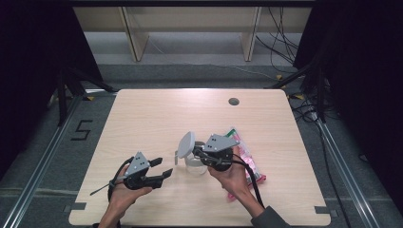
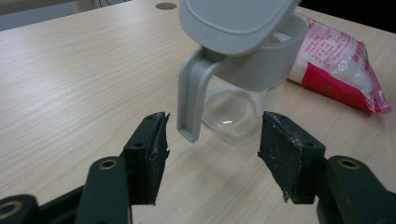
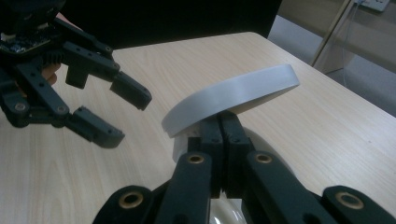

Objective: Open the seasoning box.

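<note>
Right now the right gripper has its two black jaws pressed together at the pitcher's rim, just under the raised lid; whether they pinch the lid's edge or a tab beneath it I cannot tell. That lid is smooth grey plastic, a rounded slab tilted up on one side like an opened shell. Below it the pitcher has a grey collar, a flat strap-like grey handle that hangs down open at the bottom, and a clear rounded body standing on the pale wood-grain table. The right hand holds its gripper from the near side of the pitcher.

On the handle side of the pitcher, the left gripper hovers with its jaws spread well apart and nothing between them, their matte black pads scuffed and squared. It points toward the pitcher, near it but not touching, and the left hand grips it from behind.

Beyond the pitcher, on its far side from the left gripper, lies a glossy pink-and-white plastic packet, flat on the table and close to the pitcher. Farther back, a small round grey cap sits set into the tabletop.
</note>
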`<state>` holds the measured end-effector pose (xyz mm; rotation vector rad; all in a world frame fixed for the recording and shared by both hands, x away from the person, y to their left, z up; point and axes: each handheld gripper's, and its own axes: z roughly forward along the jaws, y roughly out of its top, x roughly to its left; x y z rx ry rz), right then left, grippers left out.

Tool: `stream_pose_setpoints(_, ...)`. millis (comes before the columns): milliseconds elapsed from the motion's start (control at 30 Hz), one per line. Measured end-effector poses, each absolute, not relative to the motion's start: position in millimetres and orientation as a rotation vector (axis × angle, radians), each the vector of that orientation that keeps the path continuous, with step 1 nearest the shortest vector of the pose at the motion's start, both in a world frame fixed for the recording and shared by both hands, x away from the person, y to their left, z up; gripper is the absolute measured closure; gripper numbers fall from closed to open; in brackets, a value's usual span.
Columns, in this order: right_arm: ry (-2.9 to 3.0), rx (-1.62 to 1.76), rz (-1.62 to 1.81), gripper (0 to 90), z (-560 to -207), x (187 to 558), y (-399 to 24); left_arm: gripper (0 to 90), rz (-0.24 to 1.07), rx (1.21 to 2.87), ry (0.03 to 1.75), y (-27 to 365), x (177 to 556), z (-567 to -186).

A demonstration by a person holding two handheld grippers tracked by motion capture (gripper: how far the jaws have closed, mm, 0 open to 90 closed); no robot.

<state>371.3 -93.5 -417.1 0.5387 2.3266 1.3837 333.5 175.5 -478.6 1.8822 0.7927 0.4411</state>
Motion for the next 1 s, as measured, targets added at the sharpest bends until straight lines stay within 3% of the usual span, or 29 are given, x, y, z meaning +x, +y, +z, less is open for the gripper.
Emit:
stream_pose_setpoints(633,2.328,0.505,1.424,89.1,-412,372,-80,32.7,0.417,1.881,0.818,175,330,-479)
stream_pose_setpoints(1000,2.278,0.694,1.427,77.8,-410,383,-145,30.6,0.412,1.853,0.848,178,332,-481)
